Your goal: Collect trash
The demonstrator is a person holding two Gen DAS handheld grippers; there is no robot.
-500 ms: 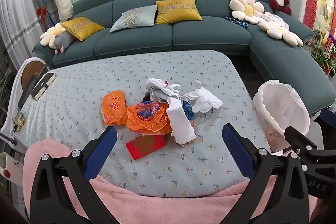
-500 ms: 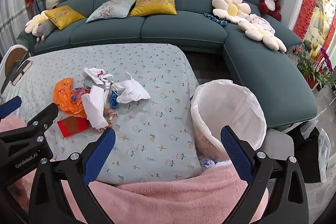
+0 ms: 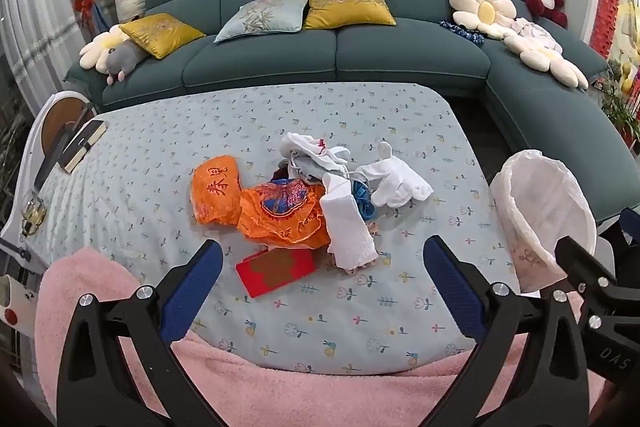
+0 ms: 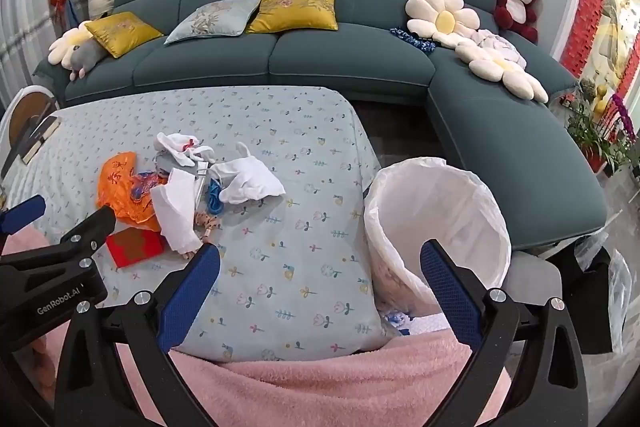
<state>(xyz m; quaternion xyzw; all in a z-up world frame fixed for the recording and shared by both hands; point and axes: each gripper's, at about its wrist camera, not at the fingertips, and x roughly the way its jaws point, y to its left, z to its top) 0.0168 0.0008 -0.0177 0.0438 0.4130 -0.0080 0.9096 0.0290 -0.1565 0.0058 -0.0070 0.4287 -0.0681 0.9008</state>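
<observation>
Nothing much has moved since half a second ago: both views frame the scene almost as before, so you have not yet begun the first pick. Your left tool point(image 3: 320, 279) hangs with its jaws spread wide and empty above the near edge of the surface point(image 3: 280, 115), and your right tool point(image 4: 320, 279) is likewise wide apart and empty, near the right edge. The trash pile point(image 3: 312, 199) lies around the middle of the surface: an orange wrapper point(image 3: 218, 189) printed with red characters you cannot read at this size, white tissues point(image 3: 396, 181), a red packet point(image 3: 276, 269) nearest you. The lined bin point(image 4: 436, 223) stands just beside the right edge, its mouth tilted toward you. Legible writing: "GenRobot.AI" on the left tool's body in the right view, "DAS" on the right tool's body in the left view.
</observation>
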